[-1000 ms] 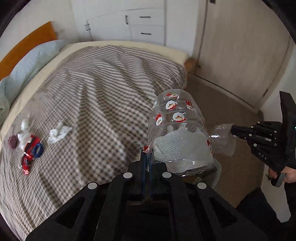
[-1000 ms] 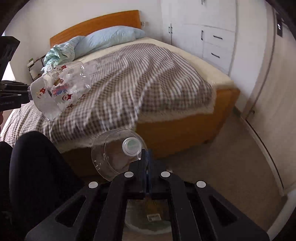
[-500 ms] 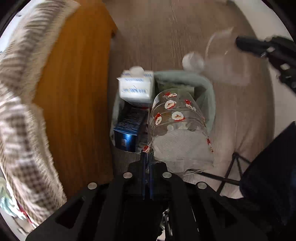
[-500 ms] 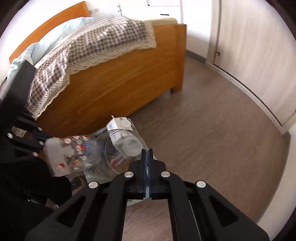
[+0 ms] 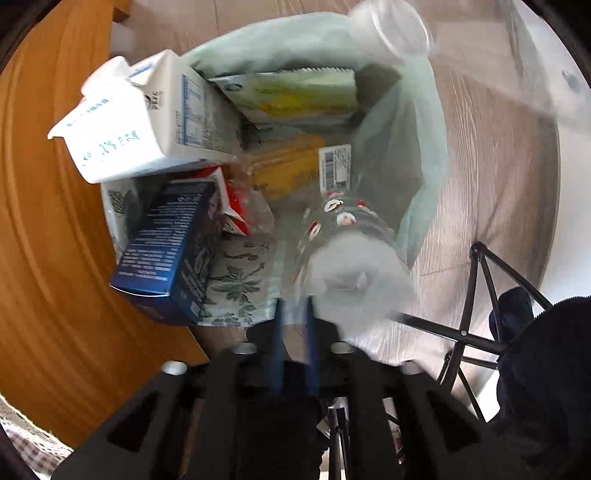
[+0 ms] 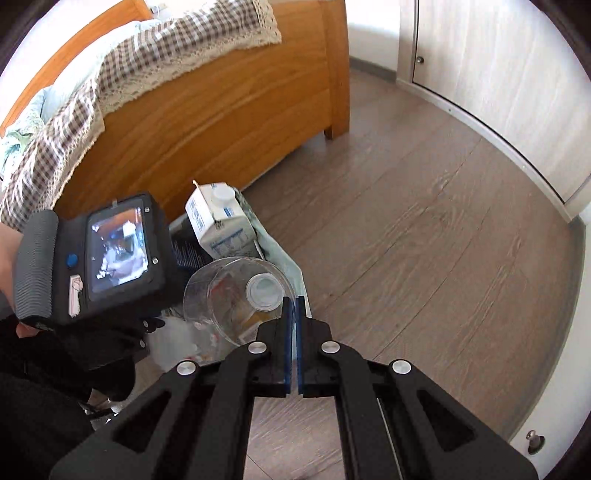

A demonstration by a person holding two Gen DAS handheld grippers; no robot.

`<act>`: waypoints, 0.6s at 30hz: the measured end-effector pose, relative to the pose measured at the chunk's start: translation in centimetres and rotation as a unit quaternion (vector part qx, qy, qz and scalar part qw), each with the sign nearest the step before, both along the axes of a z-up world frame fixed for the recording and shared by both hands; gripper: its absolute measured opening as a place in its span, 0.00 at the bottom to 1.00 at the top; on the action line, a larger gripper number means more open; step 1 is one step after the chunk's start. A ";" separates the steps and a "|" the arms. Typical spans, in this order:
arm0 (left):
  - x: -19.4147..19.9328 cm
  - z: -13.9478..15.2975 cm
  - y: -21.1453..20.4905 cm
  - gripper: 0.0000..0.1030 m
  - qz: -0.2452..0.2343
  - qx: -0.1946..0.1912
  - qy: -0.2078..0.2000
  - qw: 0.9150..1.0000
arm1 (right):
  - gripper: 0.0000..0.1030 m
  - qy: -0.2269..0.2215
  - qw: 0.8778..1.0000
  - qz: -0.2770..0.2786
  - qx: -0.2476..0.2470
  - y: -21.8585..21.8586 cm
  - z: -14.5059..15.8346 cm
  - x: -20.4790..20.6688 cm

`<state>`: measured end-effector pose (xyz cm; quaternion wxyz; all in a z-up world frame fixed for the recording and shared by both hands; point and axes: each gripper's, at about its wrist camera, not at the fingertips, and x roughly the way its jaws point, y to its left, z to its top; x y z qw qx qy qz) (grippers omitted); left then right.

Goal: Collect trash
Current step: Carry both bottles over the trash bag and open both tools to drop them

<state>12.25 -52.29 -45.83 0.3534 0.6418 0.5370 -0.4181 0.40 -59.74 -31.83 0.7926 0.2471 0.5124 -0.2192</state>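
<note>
My left gripper (image 5: 294, 317) points down into a bin lined with a pale green bag (image 5: 436, 147). Its jaws are opening with nothing between them. The clear Santa-printed bottle half (image 5: 347, 240) stuffed with white tissue is blurred just right of the fingers, loose over the bin. My right gripper (image 6: 293, 306) is shut on the rim of a clear bottle top with a white cap (image 6: 240, 291), held over the bin (image 6: 284, 258). That bottle top (image 5: 391, 26) also shows at the bin's far edge in the left wrist view.
In the bin lie a white milk carton (image 5: 147, 118), a blue box (image 5: 166, 251) and a yellow packet (image 5: 291, 166). The wooden bed frame (image 6: 221, 110) stands close beside the bin. Black metal stand legs (image 5: 476, 295) and a dark sleeve (image 5: 546, 369) are at the right. Bare wood floor (image 6: 424, 221) runs to the wardrobe doors.
Both grippers dropped from above the bed down to the bin. The left jaws parted and the Santa bottle half slipped free; the right still grips the bottle top.
</note>
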 end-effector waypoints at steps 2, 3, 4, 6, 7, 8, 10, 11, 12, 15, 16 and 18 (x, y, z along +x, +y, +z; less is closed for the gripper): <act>1.1 0.9 -0.3 0.58 0.032 -0.019 -0.006 0.999 | 0.02 0.004 1.000 0.007 0.002 0.3 -0.2 0.2; 1.9 1.4 -0.4 0.58 0.056 -0.025 0.002 0.998 | 0.02 0.006 1.000 0.011 0.000 0.5 -0.2 0.4; 2.8 2.0 -0.5 0.58 0.075 -0.032 0.000 0.997 | 0.02 0.007 1.000 0.016 -0.001 0.7 -0.3 0.5; 4.0 3.2 -0.8 0.58 0.100 -0.052 -0.011 0.994 | 0.02 0.009 1.000 0.030 -0.003 1.2 -0.3 0.7; 4.4 3.9 -0.8 0.58 0.106 -0.062 -0.013 0.992 | 0.02 0.009 0.999 0.039 -0.003 1.5 -0.2 0.7; 4.9 4.7 -0.8 0.58 0.110 -0.074 -0.016 0.991 | 0.02 0.012 0.999 0.050 0.002 1.9 -0.3 0.9; 5.9 6.4 -0.6 0.58 0.124 -0.096 -0.021 0.987 | 0.02 0.021 0.997 0.078 0.010 2.9 -0.6 1.5; 6.4 7.3 -0.5 0.58 0.132 -0.106 -0.028 0.985 | 0.02 0.028 0.995 0.094 0.013 3.6 -0.9 1.8; 6.9 8.2 -0.5 0.58 0.139 -0.116 -0.034 0.983 | 0.02 0.036 0.993 0.112 0.017 4.2 -1.2 2.2; 8.6 11.2 -0.1 0.58 0.170 -0.153 -0.040 0.973 | 0.02 0.060 0.985 0.161 0.027 6.2 -2.5 3.6; 9.2 12.4 0.1 0.58 0.181 -0.166 -0.039 0.969 | 0.02 0.070 0.982 0.176 0.029 6.8 -3.0 4.0; 9.9 14.5 0.7 0.58 0.198 -0.195 -0.037 0.960 | 0.02 0.093 0.974 0.202 0.035 8.0 -4.3 4.9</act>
